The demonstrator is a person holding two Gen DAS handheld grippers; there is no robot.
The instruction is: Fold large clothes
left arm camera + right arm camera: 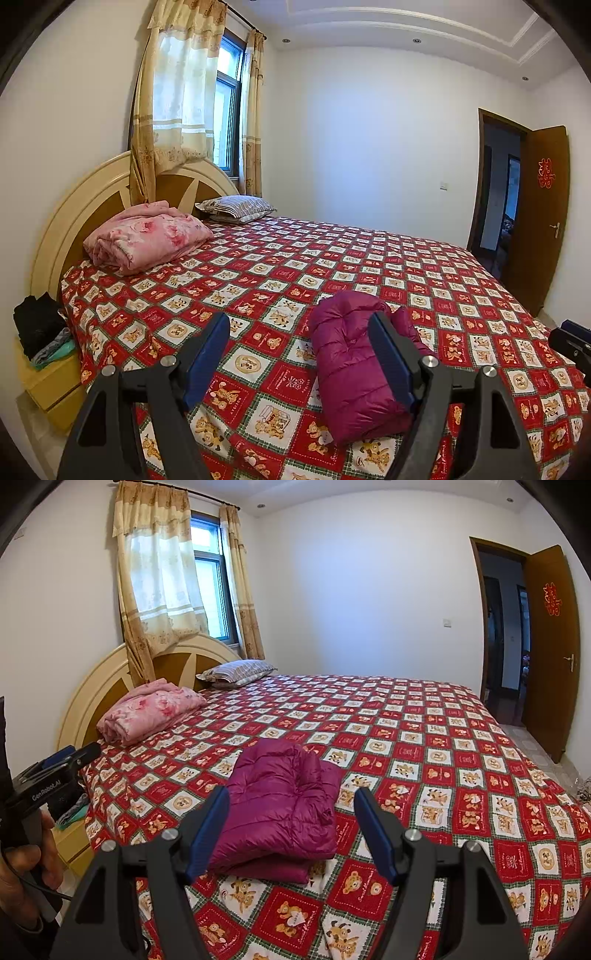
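Black jaws with blue pads are filling the bottom of both wrist views. From the left wrist, the left gripper [299,354] is standing wide apart and gripping nothing, angled slightly downward over the bedspread [424,280]; its right-hand pad is overlapping the magenta puffer jacket [351,373] in this view, though I cannot tell whether it is touching the fabric. From the right wrist, the right gripper [291,827] is likewise gaping and empty, tilted gently down, with the jacket [280,805] showing between its two fingers and just beyond them.

At nine o'clock in the right wrist view, a hand [26,864] is wrapping around the handle of the left gripper [62,760] (a cable is trailing below the fist). The right gripper's tip [572,339] is peeking in at three o'clock of the left view.

The jacket is lying folded into a compact, puffy rectangular bundle, quilted seams running across it, layers stacked with one darker edge showing underneath. It is resting on the near part of the red bear-patterned bedspread, toward six o'clock. A folded pink floral quilt [147,712] is sitting at ten o'clock near the headboard [96,686], well apart from the jacket, with a striped pillow [236,672] beyond it.
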